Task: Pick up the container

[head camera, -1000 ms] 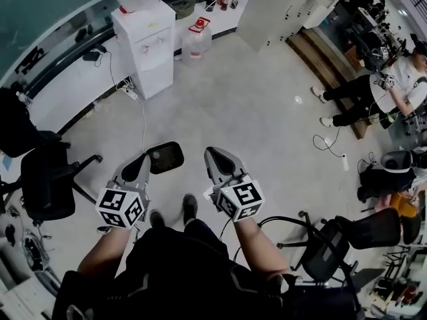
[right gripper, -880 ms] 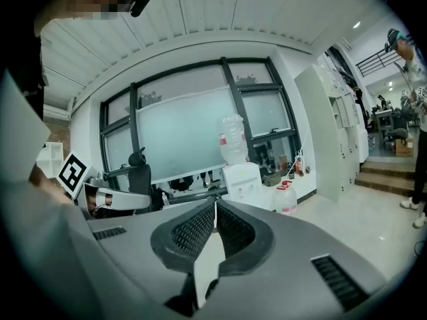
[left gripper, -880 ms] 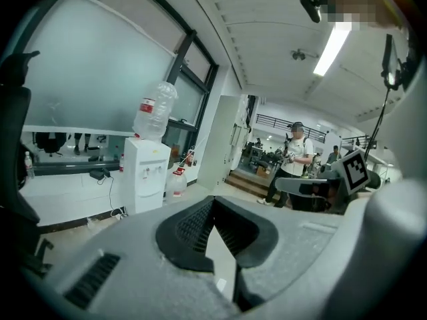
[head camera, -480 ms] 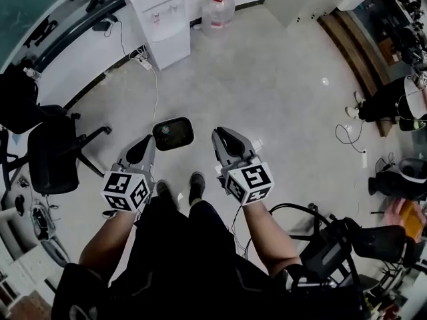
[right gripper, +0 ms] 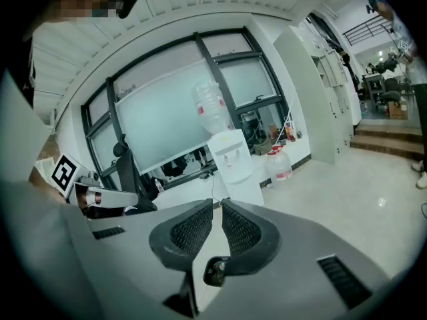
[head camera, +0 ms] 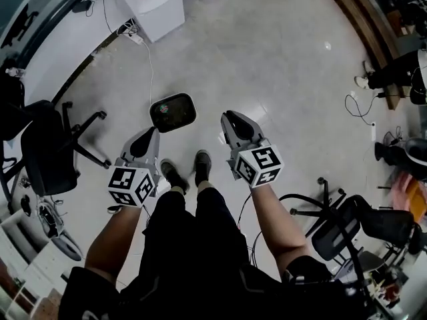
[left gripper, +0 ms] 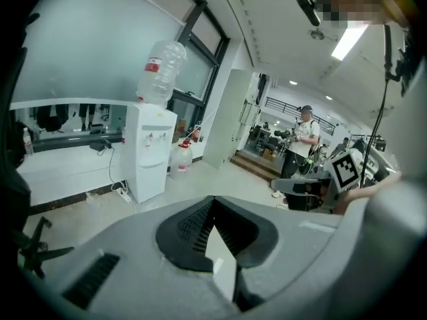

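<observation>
A black, rounded-rectangular container with dark contents lies on the pale floor just ahead of my shoes. My left gripper hangs in the air below and left of it, its jaws shut and empty. At about the same height, my right gripper sits to the container's right. Its pads stand nearly together with nothing between them. Neither gripper touches the container.
A white water dispenser stands at the top, with a power strip and cable on the floor beside it. Black office chairs stand at the left and lower right. A seated person's legs show at the far right.
The head view has tilted down: the dispenser slid to the top edge and my shoes came into view. The container now sits higher in the frame, farther from the left gripper's tip.
</observation>
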